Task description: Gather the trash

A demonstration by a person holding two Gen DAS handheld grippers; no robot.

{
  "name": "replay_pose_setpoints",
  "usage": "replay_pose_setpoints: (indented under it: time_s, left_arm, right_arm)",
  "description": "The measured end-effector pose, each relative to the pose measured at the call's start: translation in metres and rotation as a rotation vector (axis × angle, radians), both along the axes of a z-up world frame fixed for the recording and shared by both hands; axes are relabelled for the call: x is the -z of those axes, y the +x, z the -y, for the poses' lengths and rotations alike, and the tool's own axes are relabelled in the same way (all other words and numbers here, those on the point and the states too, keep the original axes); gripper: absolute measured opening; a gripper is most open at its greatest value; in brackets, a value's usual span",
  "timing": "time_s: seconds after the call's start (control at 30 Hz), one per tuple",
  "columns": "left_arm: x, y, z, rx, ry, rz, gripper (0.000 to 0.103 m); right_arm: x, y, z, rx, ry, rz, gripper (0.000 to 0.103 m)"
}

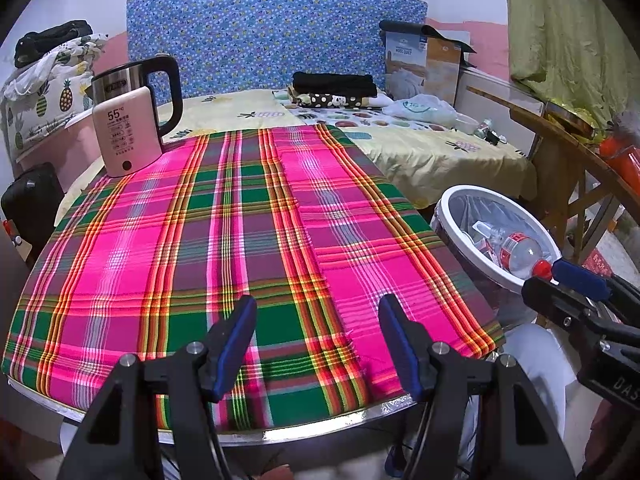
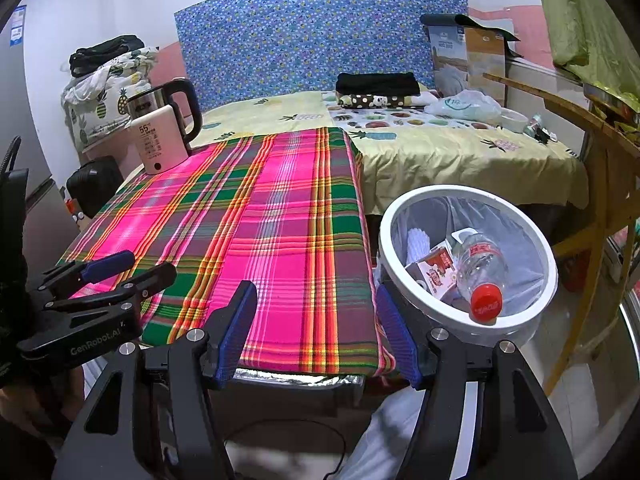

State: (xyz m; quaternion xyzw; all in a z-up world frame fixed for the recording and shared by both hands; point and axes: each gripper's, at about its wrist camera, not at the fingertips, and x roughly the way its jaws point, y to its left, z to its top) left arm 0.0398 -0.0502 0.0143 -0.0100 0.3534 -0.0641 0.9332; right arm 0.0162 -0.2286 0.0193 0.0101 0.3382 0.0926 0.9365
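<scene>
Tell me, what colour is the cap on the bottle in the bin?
Red. The cap on the clear bottle shows best in the right wrist view.

— What is carried by the counter?

— A cloth is spread over it, and a kettle is stood at the far left corner, with a small display unit set just in front of it.

— And off the right edge?

— A bin is placed on the floor just beside that edge; a bottle and a carton are lain in it.

— Behind the counter?

— A bed is found there, with folded clothes at its head and a bag to their right.

— The tongs?

— The left tongs are held over the near edge, the right tongs over the near right corner.
</scene>
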Motion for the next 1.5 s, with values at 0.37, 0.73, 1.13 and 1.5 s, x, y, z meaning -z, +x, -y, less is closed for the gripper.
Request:
replay_pose_setpoints:
  time_s: [0.37,0.73,1.13,1.5]
  left_arm:
    - [0.001,0.0005,-0.0003,-0.001,-0.001,-0.003,0.065]
    - [0.0018,0.0,-0.0001,-0.002,-0.001,-0.004,0.065]
    - [0.0008,0.0,0.0006,0.0,0.008,-0.001,0.065]
    - [0.0039,0.002,-0.0008,-0.002,-0.009,-0.021,0.065]
  right_arm:
    - [0.0018,-0.0013,-0.0015,0.0,-0.001,-0.002,0.063]
    - [0.0015,-0.0013,-0.0014,0.0,0.0,-0.002,0.063]
    - [0.0012,-0.0012,-0.0016,-0.001,0.0,-0.005,0.063]
    - [0.0066,-0.0007,-0.0036,-0.003,-0.001,-0.01,0.063]
